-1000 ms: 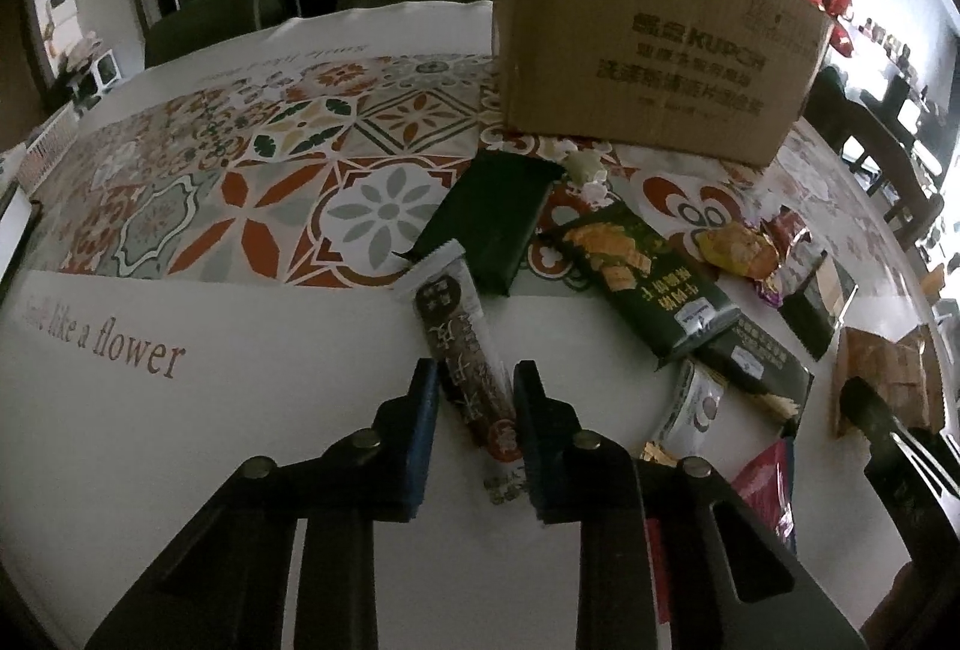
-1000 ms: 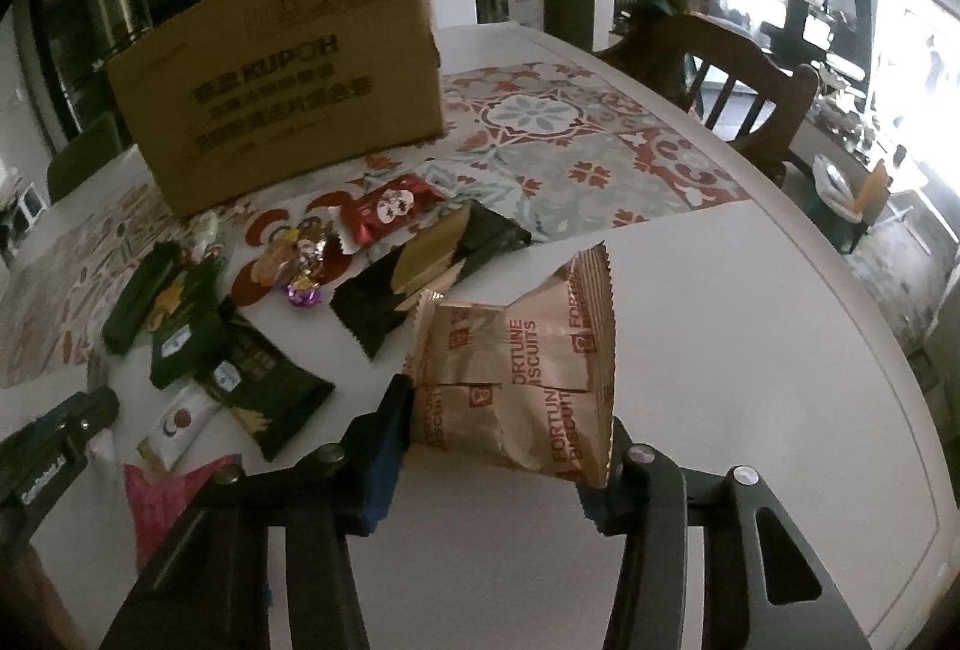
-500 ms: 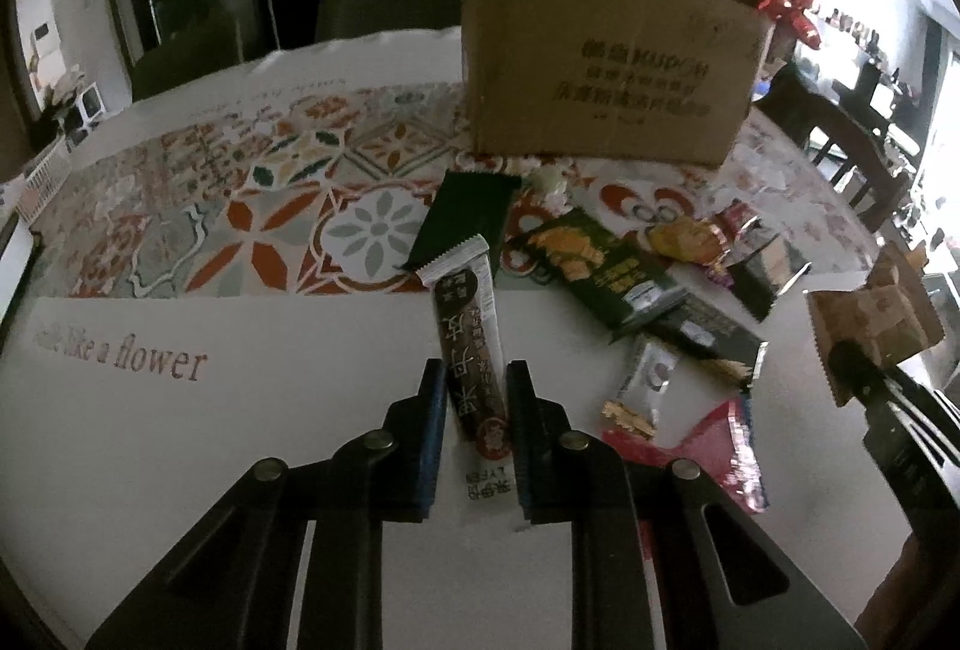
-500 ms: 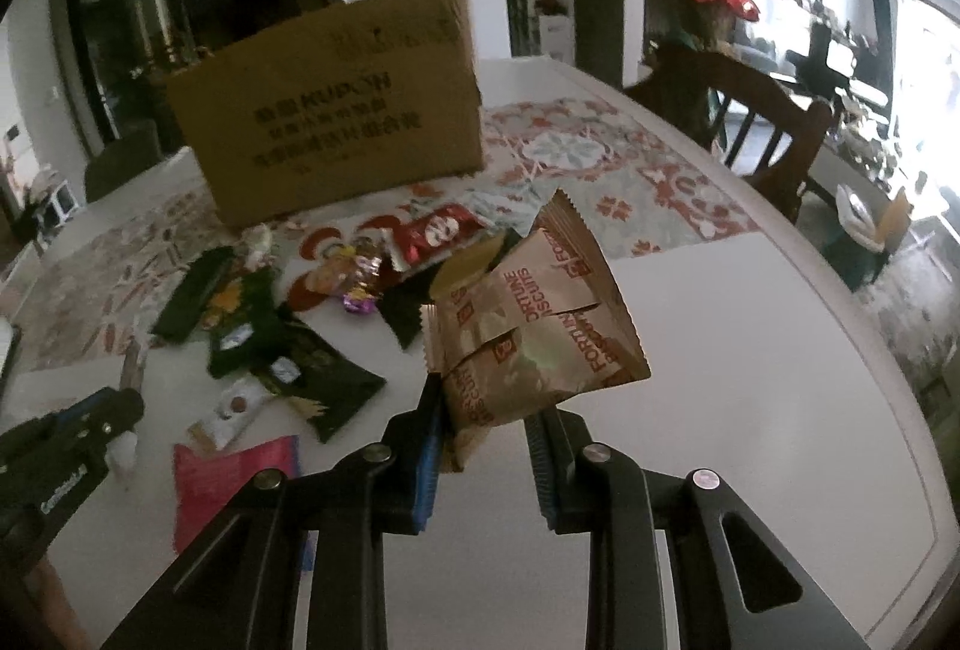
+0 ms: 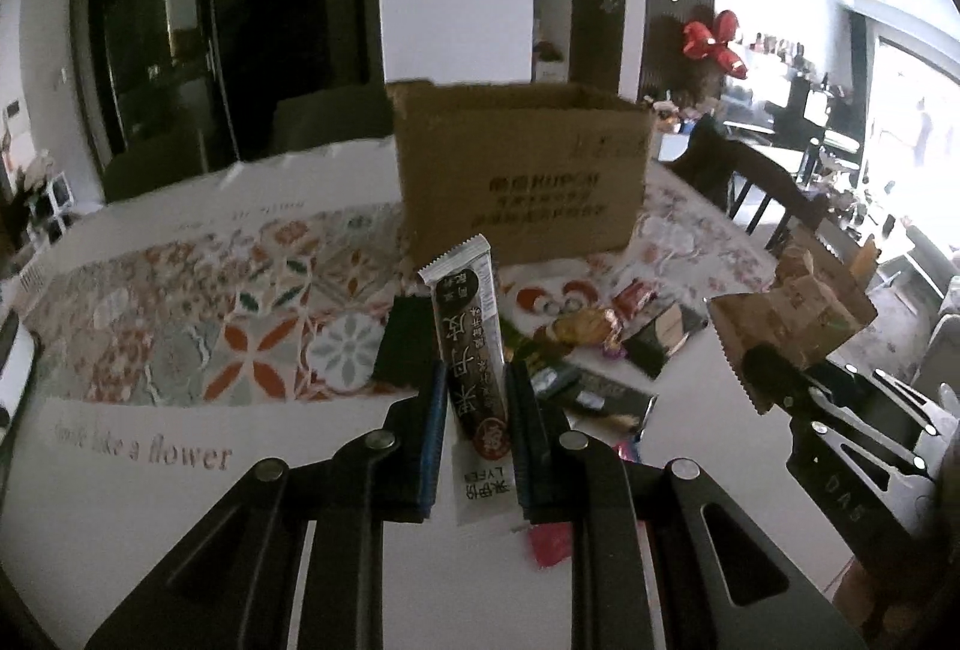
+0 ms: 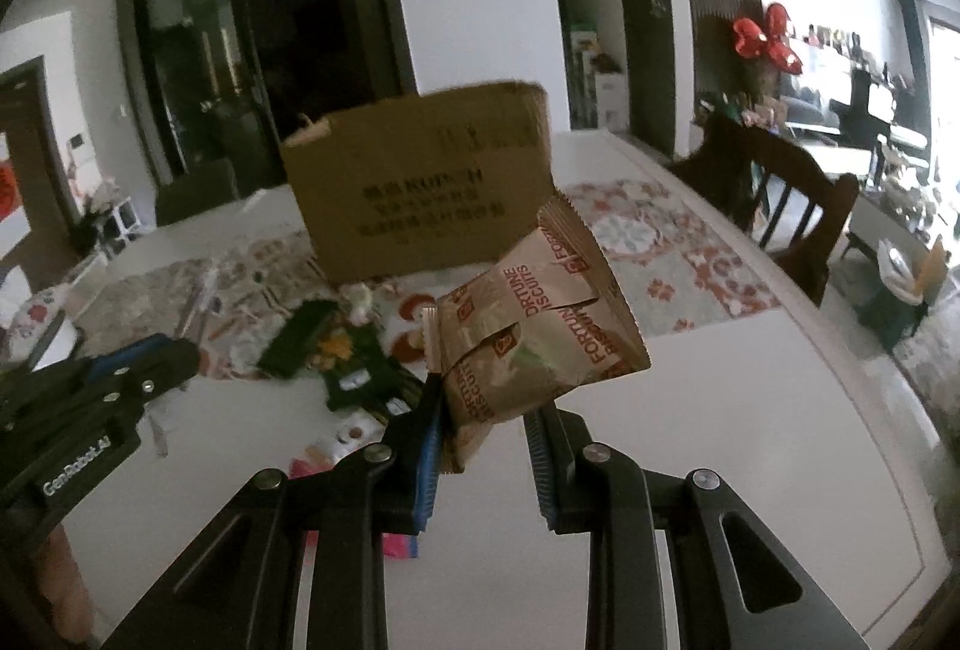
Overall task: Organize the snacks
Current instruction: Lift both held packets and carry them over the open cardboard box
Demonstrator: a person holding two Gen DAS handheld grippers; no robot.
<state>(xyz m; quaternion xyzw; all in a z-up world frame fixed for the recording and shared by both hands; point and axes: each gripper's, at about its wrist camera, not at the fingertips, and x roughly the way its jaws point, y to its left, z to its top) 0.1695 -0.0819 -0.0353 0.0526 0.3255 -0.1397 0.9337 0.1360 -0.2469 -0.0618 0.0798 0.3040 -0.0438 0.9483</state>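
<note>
The left gripper has its jaws clamped on the lower part of a long dark snack bar, which stands nearly upright between them, its white crimped top leaning slightly left and its lower end hanging below the pads, lifted off the tabletop. The right gripper pinches a brown Fortune Biscuits packet by its lower left corner; the left pad presses the wrapper, while the right pad is half hidden behind the bag, which fans up and to the right in the air.

Beyond both, the remaining snacks lie scattered on the near part of the patterned tablecloth: a dark green packet, a green chip bag, a pink wrapper just under the left gripper, and small gold and red candies farther right. The open cardboard box stands upright at the far middle of the tabletop, well apart from both grippers, with bare cloth to its left. The white near-right stretch of tabletop runs to a rounded edge, and a wooden chair stands just past that edge. Both grippers are held low and roughly level, pointing toward the box, side by side.
</note>
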